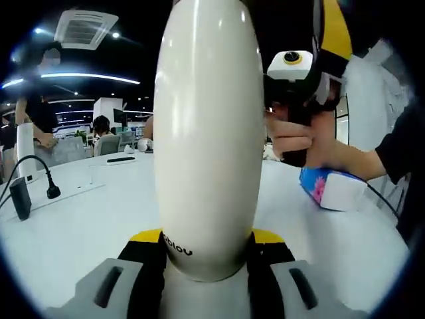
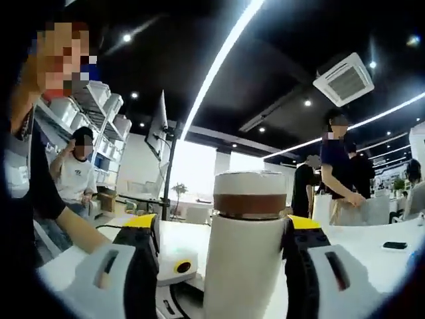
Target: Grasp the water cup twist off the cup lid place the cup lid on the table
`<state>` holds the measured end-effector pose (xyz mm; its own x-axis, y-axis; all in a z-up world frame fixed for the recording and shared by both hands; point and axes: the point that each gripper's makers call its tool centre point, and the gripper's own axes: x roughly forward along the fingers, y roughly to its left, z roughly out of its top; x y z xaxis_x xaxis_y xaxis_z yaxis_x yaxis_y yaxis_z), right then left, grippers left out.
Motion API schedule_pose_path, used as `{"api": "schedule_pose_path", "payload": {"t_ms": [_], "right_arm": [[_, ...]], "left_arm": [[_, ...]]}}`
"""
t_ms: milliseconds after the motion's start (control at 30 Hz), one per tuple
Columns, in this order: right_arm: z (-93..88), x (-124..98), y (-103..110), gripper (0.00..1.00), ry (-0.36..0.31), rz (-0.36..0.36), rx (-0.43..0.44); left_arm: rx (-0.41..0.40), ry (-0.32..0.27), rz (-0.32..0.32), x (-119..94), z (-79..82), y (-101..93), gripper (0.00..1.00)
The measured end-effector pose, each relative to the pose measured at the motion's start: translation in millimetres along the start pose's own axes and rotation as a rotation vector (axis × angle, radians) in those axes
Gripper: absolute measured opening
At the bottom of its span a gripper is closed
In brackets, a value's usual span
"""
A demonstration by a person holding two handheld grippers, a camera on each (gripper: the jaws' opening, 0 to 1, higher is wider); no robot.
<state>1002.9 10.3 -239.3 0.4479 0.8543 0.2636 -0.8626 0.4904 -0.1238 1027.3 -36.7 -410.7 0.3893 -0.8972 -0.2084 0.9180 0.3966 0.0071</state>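
Cup (image 1: 207, 133), cream-white and glossy, stands upright between the yellow-and-black jaws of the left tongs (image 1: 207, 256), which are clenched on its lower body. In the left gripper view it runs from 6 to 12 o'clock through the centre; a small dark brand mark sits near its base. The body is a smooth, bulging cylinder that narrows toward both ends, and its hard sheen reflects the ceiling lights.

In the right gripper view the cup's upper end sits at centre, between the jaws of the right tongs (image 2: 219, 262). The lid (image 2: 250, 183) is a short white cylinder at the top, with a brown band just beneath it. These jaws flank the body below the band; whether they press on it cannot be told.

At 2 o'clock in the left gripper view, a hand (image 1: 292, 136) holds the right tongs beside the cup. A blue-and-white pack (image 1: 330, 186) lies on the white surface (image 1: 86, 226) at 3 o'clock.

Risks, as judged:
- The polished wall offers little friction, so the cup may spin within the left tongs while the lid is twisted.
- The right tongs look low, so closing there would clamp the body, not the lid.
- An uneven squeeze could tip the tall cup.
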Motion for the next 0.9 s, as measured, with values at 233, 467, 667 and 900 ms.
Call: {"api": "schedule_pose_path", "payload": {"t_ms": [233,467,667,900], "right_arm": [[8.8,-7.1,-9.0,0.78,0.007,-0.154,-0.102],[19.4,-20.1,-29.7,0.76,-0.008,-0.367,-0.134],[18.0,-21.2,-30.9,0.68,0.013,-0.438,-0.165],[24.5,-22.5,-29.7,0.57,0.021,-0.536,-0.248]], "left_arm": [[0.000,0.000,0.000,0.2,0.0,-0.3,0.49],[0.000,0.001,0.000,0.5,-0.2,0.5,0.49],[-0.002,0.000,0.007,-0.2,-0.4,1.4,0.49],[-0.002,0.001,0.007,-1.2,-0.8,2.5,0.49]]}}
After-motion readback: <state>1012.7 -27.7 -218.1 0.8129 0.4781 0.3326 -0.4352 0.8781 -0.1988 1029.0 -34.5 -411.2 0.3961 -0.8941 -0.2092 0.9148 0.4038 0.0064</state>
